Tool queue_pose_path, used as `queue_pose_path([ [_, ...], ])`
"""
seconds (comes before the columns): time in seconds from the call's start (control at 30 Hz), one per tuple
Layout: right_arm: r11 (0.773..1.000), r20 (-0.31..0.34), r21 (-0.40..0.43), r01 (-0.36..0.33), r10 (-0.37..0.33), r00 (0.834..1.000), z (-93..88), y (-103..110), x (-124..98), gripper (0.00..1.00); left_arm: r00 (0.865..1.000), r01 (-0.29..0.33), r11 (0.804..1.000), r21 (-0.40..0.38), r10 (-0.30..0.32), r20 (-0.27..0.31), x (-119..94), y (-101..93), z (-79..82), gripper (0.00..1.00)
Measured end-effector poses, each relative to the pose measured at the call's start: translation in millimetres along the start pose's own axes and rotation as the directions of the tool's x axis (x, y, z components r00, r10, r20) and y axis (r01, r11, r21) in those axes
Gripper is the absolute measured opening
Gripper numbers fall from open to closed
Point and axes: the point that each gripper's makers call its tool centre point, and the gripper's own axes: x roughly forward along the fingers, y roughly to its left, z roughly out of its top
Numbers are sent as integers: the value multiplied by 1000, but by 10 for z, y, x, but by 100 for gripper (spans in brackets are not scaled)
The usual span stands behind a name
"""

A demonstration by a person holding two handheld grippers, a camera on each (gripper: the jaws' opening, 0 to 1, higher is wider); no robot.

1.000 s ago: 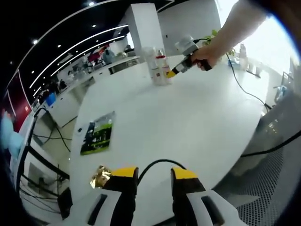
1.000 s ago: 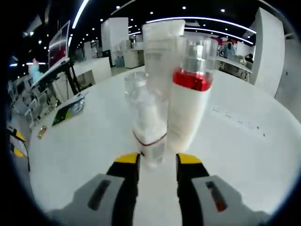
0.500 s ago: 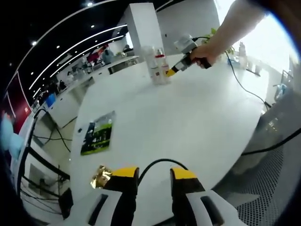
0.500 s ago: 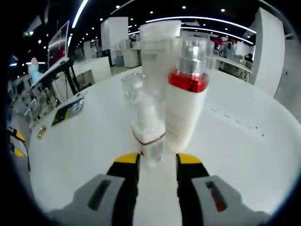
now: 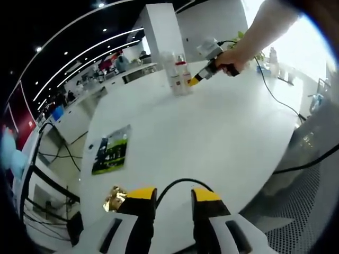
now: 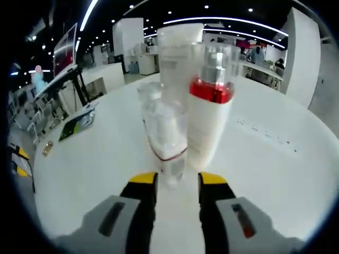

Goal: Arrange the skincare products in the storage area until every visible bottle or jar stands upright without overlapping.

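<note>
Skincare bottles cluster upright at the centre of the right gripper view: a small clear bottle in front, a white bottle with a red band just right of it, and a tall white tube behind them, all on the white table. The right gripper sits at the bottom centre of that view, its yellow-tipped jaws apart, one on either side of the clear bottle's base (whether they touch it I cannot tell). In the left gripper view the same bottles stand small in the upper middle of the frame, with the right gripper reaching in from the upper right, held by a person's hand, its tip right beside them. The left gripper rises at the bottom centre, jaws parted and holding nothing, over the near table edge. A green-and-black leaflet lies at centre left, a crumpled gold wrapper near the left jaw, and a black cable curves between the jaws.
</note>
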Motion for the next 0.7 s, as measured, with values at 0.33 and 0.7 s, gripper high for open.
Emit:
queue_pose_path([
  [0.33, 1000, -6, 20, 6, -6, 1000, -21, -32, 8, 31, 1000, 1, 1000, 4, -1, -5, 5, 0, -12, 27],
  [0.7, 999, -7, 39, 10, -9, 1000, -26, -62, 19, 30, 1000, 2, 1000, 4, -2, -10, 6, 2, -20, 27],
])
